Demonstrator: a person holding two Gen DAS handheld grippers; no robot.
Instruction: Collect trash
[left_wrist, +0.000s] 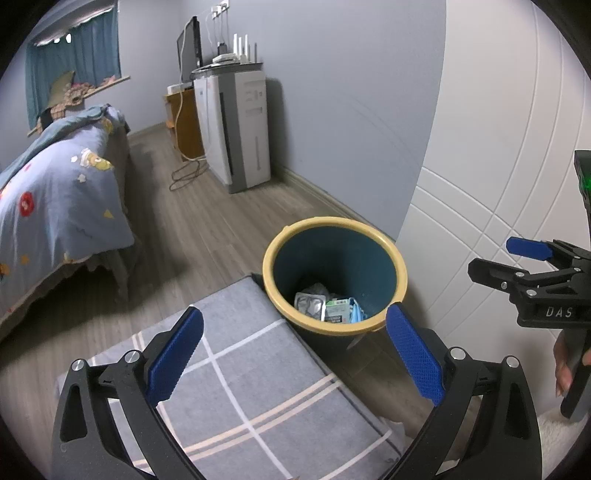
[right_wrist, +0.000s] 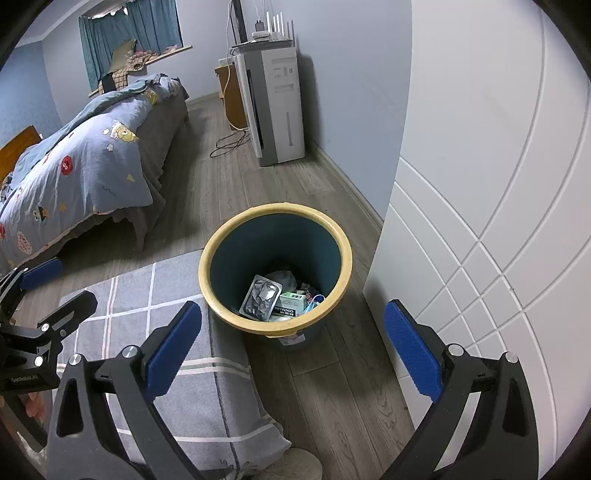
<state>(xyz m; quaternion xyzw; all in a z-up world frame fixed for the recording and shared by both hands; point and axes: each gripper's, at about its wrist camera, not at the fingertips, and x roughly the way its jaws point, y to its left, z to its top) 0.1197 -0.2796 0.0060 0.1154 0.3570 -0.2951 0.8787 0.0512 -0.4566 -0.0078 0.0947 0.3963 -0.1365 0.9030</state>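
Observation:
A teal trash bin with a yellow rim (left_wrist: 334, 223) (right_wrist: 275, 208) stands on the wood floor beside a white door. Inside lie a crumpled grey wrapper (left_wrist: 310, 304) (right_wrist: 260, 297), a small green-and-white box (left_wrist: 337, 310) (right_wrist: 290, 304) and a blue face mask (left_wrist: 357, 313) (right_wrist: 312, 304). My left gripper (left_wrist: 293, 354) is open and empty, above a grey checked cushion, just short of the bin. My right gripper (right_wrist: 291, 347) is open and empty, above the floor in front of the bin. It also shows at the right edge of the left wrist view (left_wrist: 491, 258).
The grey checked cushion (left_wrist: 258, 387) (right_wrist: 192, 369) sits against the bin's left side. The white panelled door (left_wrist: 498, 166) (right_wrist: 498, 184) is on the right. A bed with a blue quilt (left_wrist: 55, 199) (right_wrist: 81, 162) is on the left. A white appliance (left_wrist: 236, 125) (right_wrist: 275, 103) with cables stands by the far wall.

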